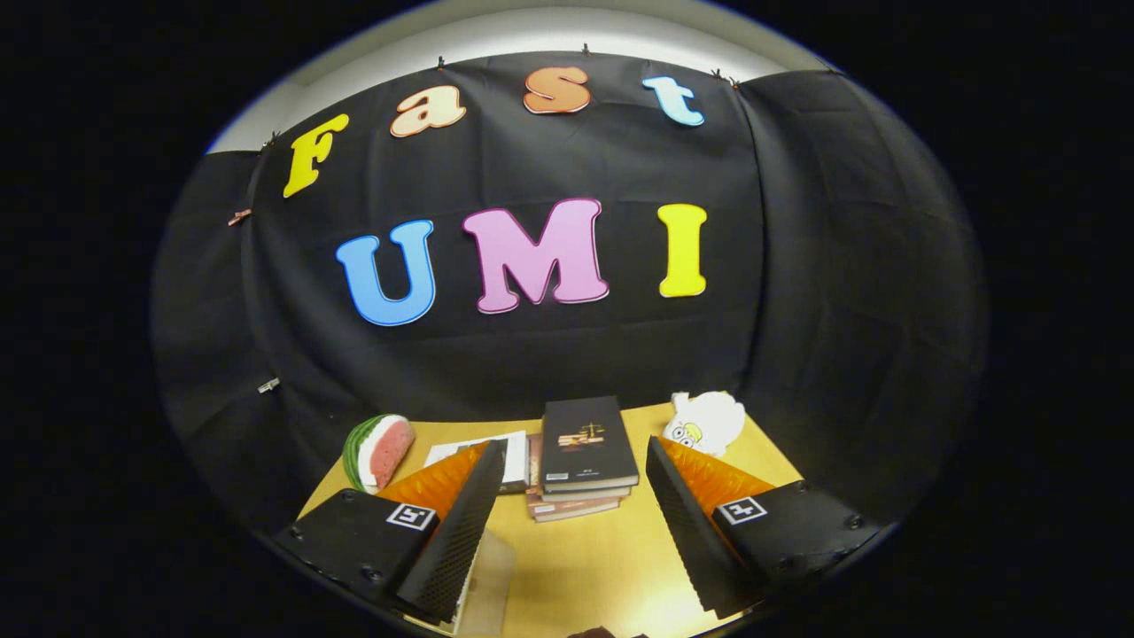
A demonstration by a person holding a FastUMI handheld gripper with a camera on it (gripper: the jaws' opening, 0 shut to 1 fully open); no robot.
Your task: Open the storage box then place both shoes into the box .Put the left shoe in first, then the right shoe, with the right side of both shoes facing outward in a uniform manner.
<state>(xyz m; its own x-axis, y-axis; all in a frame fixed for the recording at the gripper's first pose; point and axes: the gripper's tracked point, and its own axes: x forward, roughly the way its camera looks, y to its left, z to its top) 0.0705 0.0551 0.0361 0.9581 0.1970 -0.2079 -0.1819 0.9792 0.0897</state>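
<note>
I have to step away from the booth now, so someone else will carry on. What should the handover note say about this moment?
Hand-held gripper: open, fingers spread wide, holding nothing, hovering above the wooden table.
Just beyond the fingers: a stack of books. Past the left finger: a watermelon slice toy. Past the right finger: a white plush toy.
Job's things: I cannot point to the storage box or either shoe from here.
Done: nothing that I can confirm.
Left: open the box, left shoe in, then right shoe, right sides outward.
</note>
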